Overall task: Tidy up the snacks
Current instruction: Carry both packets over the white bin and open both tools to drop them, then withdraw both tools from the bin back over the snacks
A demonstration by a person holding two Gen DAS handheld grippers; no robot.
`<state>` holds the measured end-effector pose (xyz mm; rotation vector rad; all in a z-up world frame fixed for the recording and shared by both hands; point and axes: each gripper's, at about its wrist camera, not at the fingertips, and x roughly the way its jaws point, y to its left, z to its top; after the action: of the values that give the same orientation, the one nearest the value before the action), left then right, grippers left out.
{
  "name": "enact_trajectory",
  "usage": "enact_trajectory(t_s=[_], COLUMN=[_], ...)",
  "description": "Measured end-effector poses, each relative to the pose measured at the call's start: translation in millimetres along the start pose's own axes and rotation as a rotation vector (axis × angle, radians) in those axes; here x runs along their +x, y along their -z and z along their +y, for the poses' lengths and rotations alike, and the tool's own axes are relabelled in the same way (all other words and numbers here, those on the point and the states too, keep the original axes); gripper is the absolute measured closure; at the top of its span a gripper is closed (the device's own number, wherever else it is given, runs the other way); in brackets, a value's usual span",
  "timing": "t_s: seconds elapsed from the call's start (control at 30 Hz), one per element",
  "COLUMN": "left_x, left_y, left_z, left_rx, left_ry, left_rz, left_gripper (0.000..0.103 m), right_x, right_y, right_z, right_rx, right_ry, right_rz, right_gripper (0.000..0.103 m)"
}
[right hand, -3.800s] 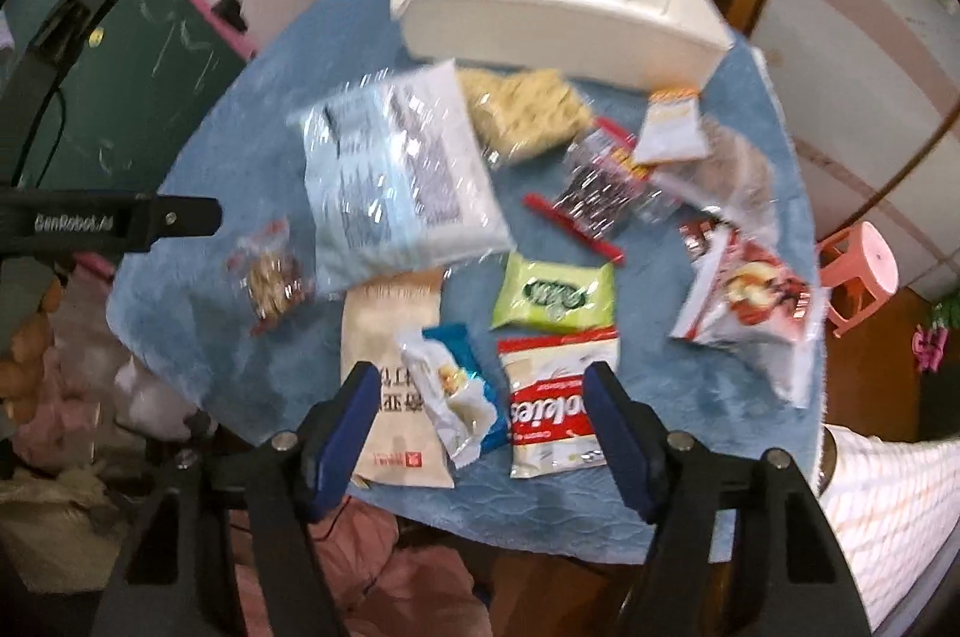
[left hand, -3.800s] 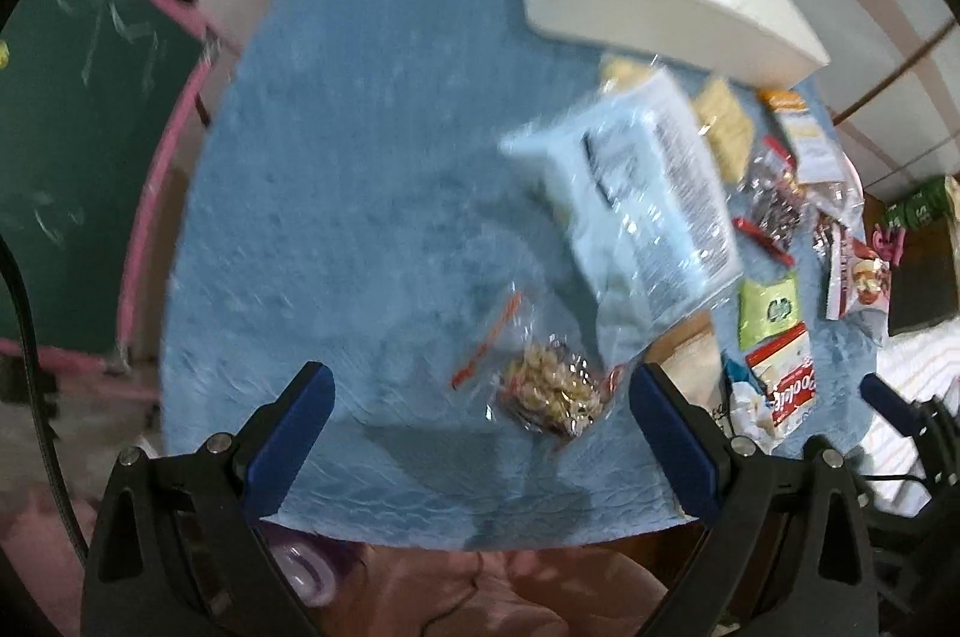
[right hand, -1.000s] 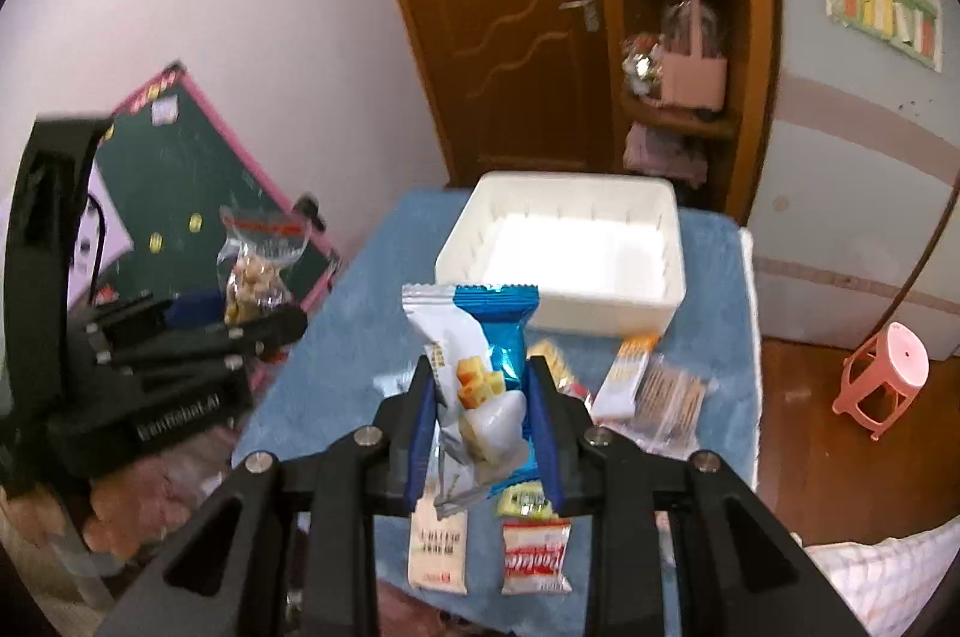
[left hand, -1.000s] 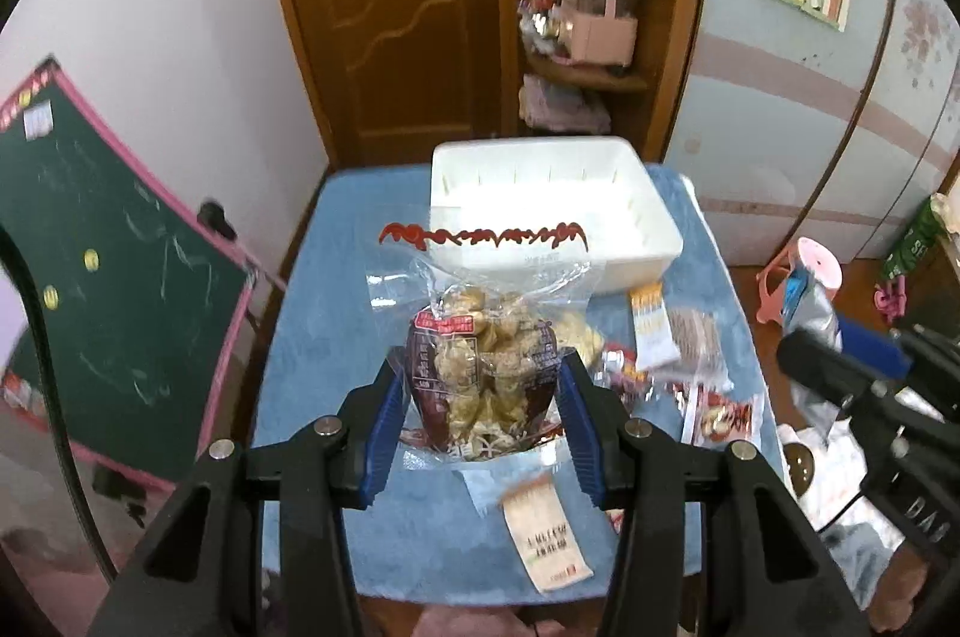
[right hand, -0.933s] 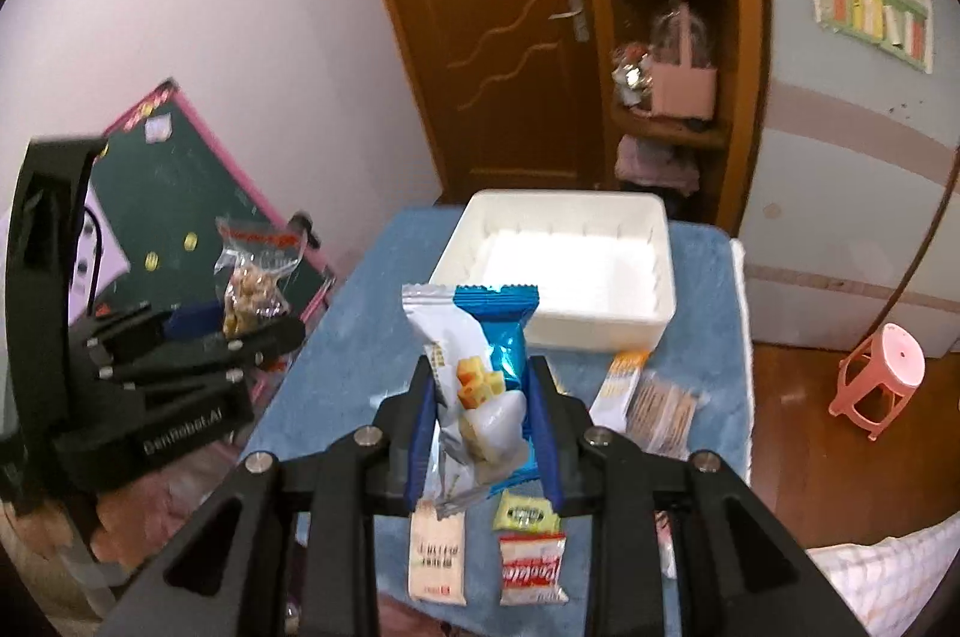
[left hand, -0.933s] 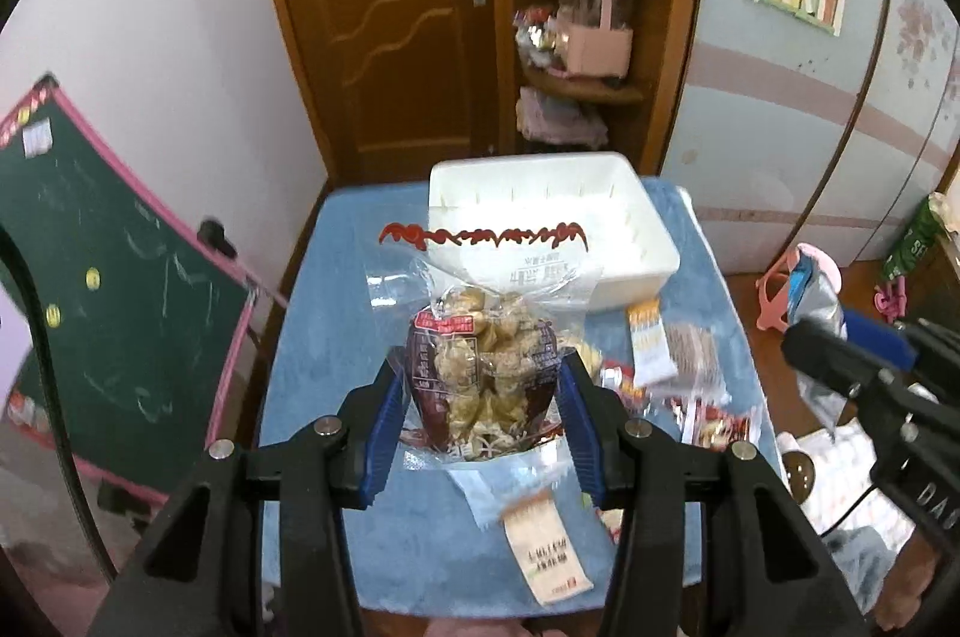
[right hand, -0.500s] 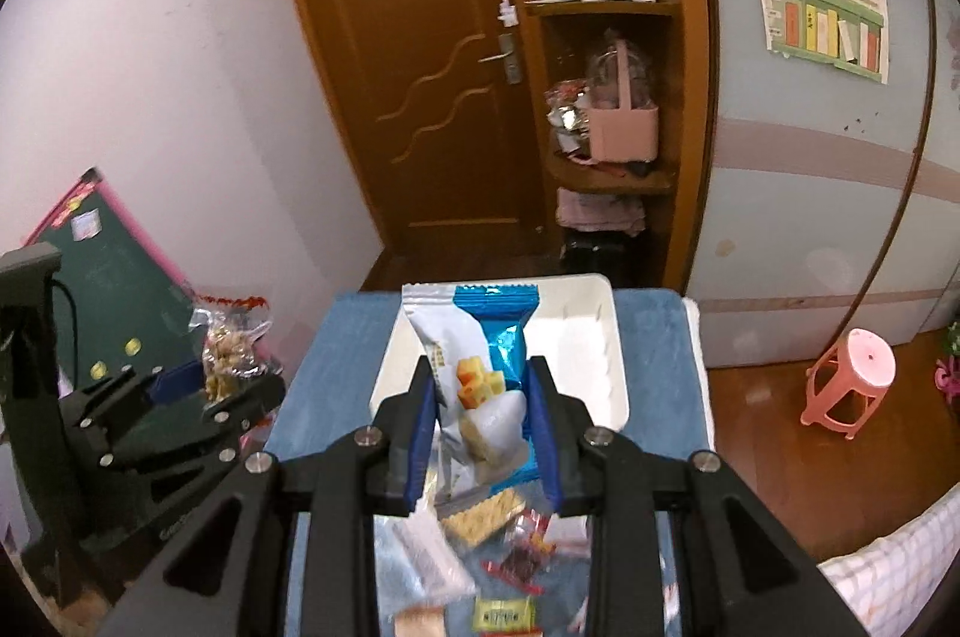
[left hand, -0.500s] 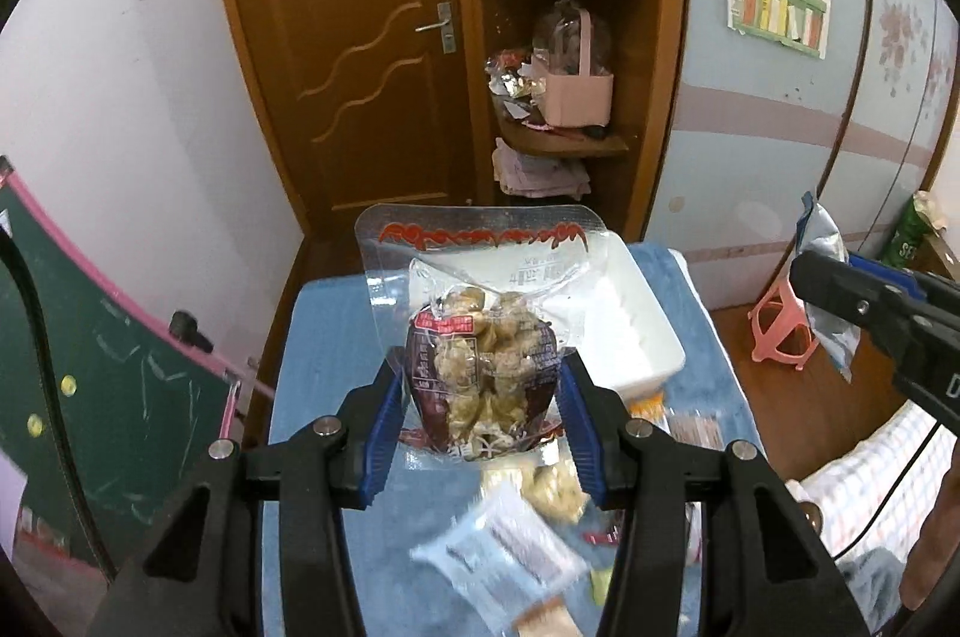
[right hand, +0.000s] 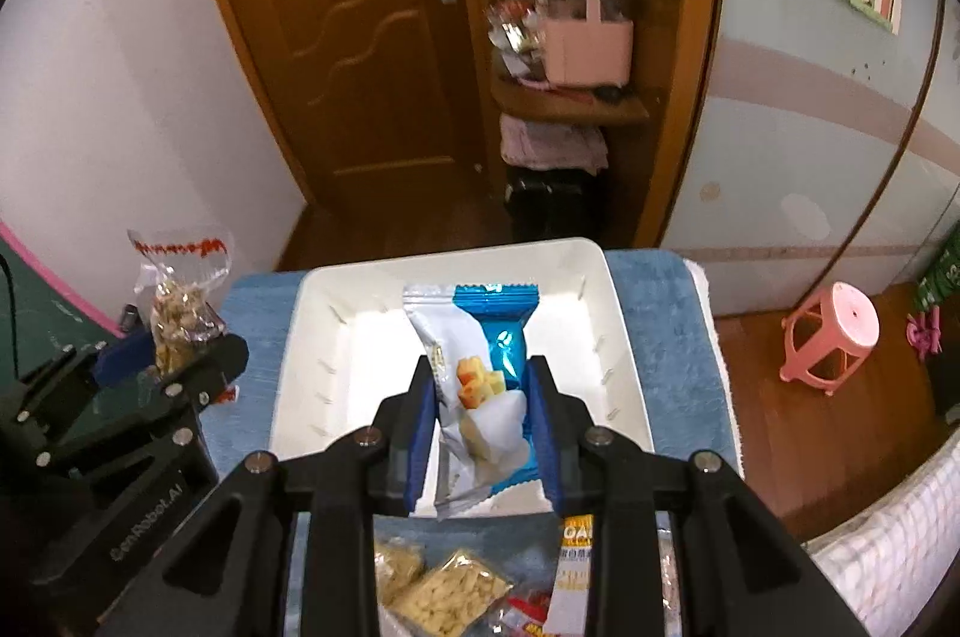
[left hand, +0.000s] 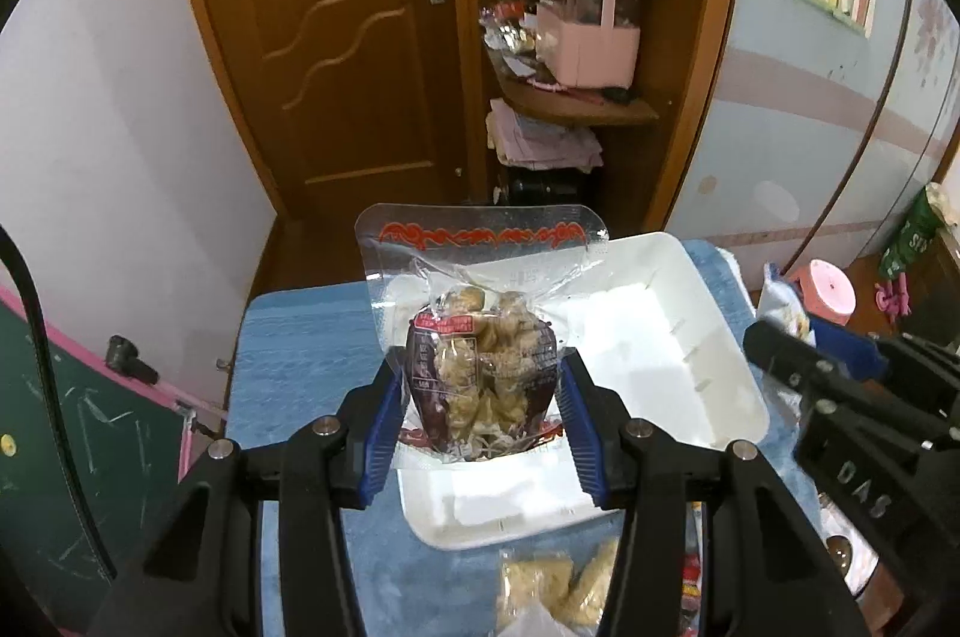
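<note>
Left gripper [left hand: 480, 412]: clamped on a clear bag of nuts [left hand: 480, 373], red-printed seal uppermost, held upright above the near left part of a white bin [left hand: 678, 355].

Right gripper [right hand: 480, 427]: clenched on a blue-and-white snack packet [right hand: 480, 385], held upright over the near edge of the same bin [right hand: 336, 337].

Bin: set at the far end of a table covered by a blue cloth [right hand: 660, 325]; inside, only white floor is seen.

Loose items on the cloth before the bin: cracker packs [right hand: 444, 589] and a narrow orange-topped sachet [right hand: 573, 571].

Background: wooden door [left hand: 336, 37], pink stool [right hand: 831, 337].
</note>
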<state>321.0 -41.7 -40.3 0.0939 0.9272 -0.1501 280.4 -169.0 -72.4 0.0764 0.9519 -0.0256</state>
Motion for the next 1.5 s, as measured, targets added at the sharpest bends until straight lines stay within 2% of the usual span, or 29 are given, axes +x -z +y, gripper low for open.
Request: enact_trajectory(t_s=[0.17, 0.2, 0.23, 0.27, 0.33, 0.43, 0.5, 0.93, 1.17, 1.5], left_x=[26, 31, 35, 37, 39, 42, 44, 5, -32, -104], left_y=[1, 2, 2, 5, 7, 10, 12, 31, 47, 84], left_z=[-7, -9, -11, -12, -12, -6, -3, 1, 0, -5], left_rx=[0.022, 0.026, 0.031, 0.033, 0.035, 0.021, 0.004, -0.012, -0.035, -0.072], left_ry=[-0.01, -0.012, -0.013, -0.018, -0.036, -0.005, 0.007, 0.033, 0.036, 0.032], left_rz=[0.015, 0.02, 0.022, 0.018, -0.002, 0.018, 0.026, -0.021, -0.048, -0.1], left_gripper=[0.051, 0.043, 0.034, 0.02, 0.018, 0.015, 0.015, 0.015, 0.015, 0.015], right_x=[34, 37, 41, 44, 50, 55, 56, 29, -9, -79], right_y=[-1, 0, 1, 2, 5, 7, 9, 20, 34, 69], right_z=[-4, -5, -5, -6, -10, -18, -21, -11, -5, -6], right_rx=[0.015, 0.014, 0.014, 0.015, 0.032, 0.075, 0.096, 0.028, -0.012, -0.05], right_ry=[0.031, 0.029, 0.027, 0.027, 0.042, 0.025, 0.008, 0.052, 0.084, 0.067], right_rz=[0.045, 0.053, 0.06, 0.067, 0.07, 0.084, 0.087, 0.04, -0.01, -0.079], right_gripper=[0.072, 0.071, 0.065, 0.061, 0.045, 0.031, 0.027, 0.027, 0.027, 0.027])
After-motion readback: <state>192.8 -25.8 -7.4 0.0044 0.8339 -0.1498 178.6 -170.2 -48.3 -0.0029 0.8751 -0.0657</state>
